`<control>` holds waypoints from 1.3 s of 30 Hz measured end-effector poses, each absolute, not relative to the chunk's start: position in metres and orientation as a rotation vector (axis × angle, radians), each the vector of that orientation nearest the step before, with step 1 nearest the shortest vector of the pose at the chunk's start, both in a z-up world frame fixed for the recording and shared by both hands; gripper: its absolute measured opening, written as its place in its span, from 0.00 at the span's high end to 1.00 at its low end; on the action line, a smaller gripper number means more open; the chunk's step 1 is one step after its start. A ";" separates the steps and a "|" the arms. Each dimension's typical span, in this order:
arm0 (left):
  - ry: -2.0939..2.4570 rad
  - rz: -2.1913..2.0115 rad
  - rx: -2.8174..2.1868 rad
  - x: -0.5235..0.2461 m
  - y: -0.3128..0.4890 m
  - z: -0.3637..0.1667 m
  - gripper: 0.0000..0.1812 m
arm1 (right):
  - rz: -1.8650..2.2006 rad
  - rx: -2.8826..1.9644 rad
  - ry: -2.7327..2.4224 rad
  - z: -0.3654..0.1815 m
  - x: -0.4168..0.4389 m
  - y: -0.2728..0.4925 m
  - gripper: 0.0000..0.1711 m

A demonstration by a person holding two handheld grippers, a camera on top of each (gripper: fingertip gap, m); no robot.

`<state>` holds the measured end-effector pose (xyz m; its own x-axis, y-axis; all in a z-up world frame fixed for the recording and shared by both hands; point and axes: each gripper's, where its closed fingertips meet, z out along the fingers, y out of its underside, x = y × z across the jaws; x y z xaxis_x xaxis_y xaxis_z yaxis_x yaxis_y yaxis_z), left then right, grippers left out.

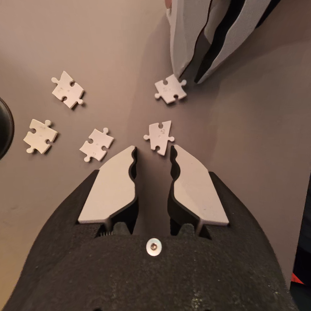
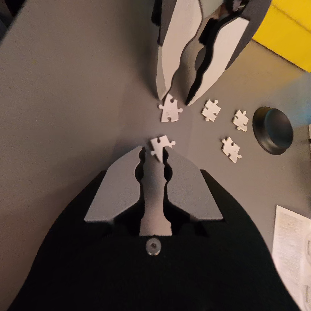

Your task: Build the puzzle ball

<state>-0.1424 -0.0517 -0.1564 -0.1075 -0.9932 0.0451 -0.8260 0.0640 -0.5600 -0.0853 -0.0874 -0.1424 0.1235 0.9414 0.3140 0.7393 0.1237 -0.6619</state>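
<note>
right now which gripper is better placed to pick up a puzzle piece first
Likely the right gripper: its open fingers already straddle a white puzzle piece, which looks tipped up between the tips. The left gripper is open too, but its nearest piece lies just ahead of its tips.

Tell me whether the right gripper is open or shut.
Open. The right gripper shows bare table between its fingers, with one white puzzle piece at the tips, not clamped.

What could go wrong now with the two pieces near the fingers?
1. The right gripper is open around a tilted piece; closing may flip it or let it slip out.
2. The left gripper is open beside a flat piece; a thin piece flat on the table may slide away.
</note>
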 end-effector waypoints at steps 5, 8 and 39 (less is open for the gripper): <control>2.011 -0.598 -1.801 -0.140 -0.048 -0.157 0.86 | 0.425 -1.657 -1.564 -0.130 -0.080 -0.084 0.88; 2.029 -0.557 -1.766 -0.140 -0.048 -0.158 0.95 | 0.459 -1.650 -1.530 -0.125 -0.078 -0.084 0.88; 2.151 -0.634 -1.660 -0.118 -0.059 -0.159 0.67 | 0.632 -1.728 -1.430 -0.126 -0.093 -0.079 0.83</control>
